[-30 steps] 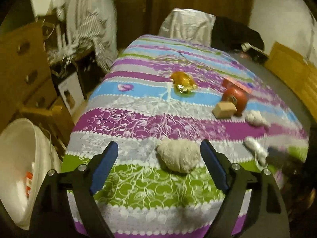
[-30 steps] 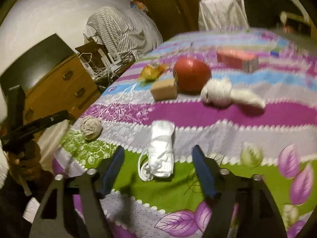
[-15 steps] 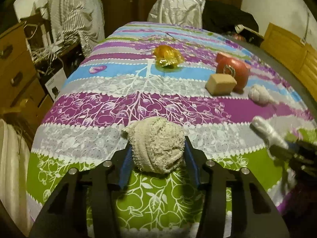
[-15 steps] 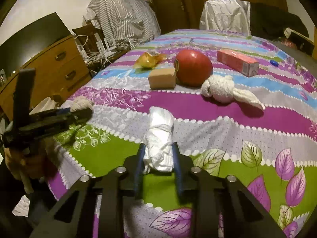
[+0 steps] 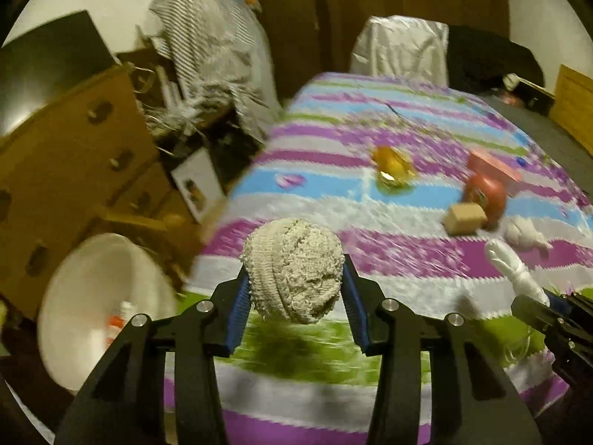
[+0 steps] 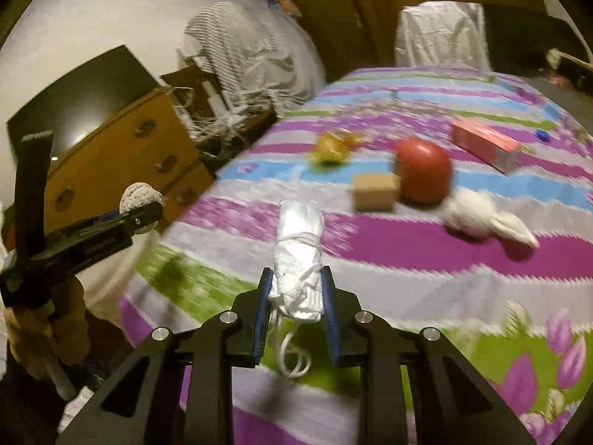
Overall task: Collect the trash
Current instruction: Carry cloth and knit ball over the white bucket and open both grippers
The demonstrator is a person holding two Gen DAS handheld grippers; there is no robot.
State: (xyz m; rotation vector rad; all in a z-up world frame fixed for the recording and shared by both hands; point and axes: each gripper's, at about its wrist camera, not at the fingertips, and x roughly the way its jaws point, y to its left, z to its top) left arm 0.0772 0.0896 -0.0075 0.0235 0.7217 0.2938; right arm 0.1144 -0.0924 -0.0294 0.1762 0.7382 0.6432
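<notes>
My left gripper (image 5: 292, 289) is shut on a beige knitted ball (image 5: 292, 267), lifted above the near edge of the striped tablecloth (image 5: 370, 230). In the right wrist view that ball (image 6: 139, 194) shows at the far left in the left gripper. My right gripper (image 6: 296, 293) is shut on a white rolled cloth bundle (image 6: 298, 259) with a loose cord hanging under it, raised off the cloth. From the left wrist view the same bundle (image 5: 515, 270) sticks up from the right gripper at the right edge.
A white bin (image 5: 96, 304) with some trash inside stands left of the table. On the cloth lie a yellow wrapper (image 6: 331, 146), a tan block (image 6: 374, 191), a red round object (image 6: 424, 174), a pink box (image 6: 483, 144) and a white rag (image 6: 478, 217). A wooden dresser (image 6: 122, 155) stands left.
Both grippers closed on their items: the left on the knitted ball, the right on the white bundle. Both have since lifted them off the tablecloth, and the left view has swung left toward the bin.
</notes>
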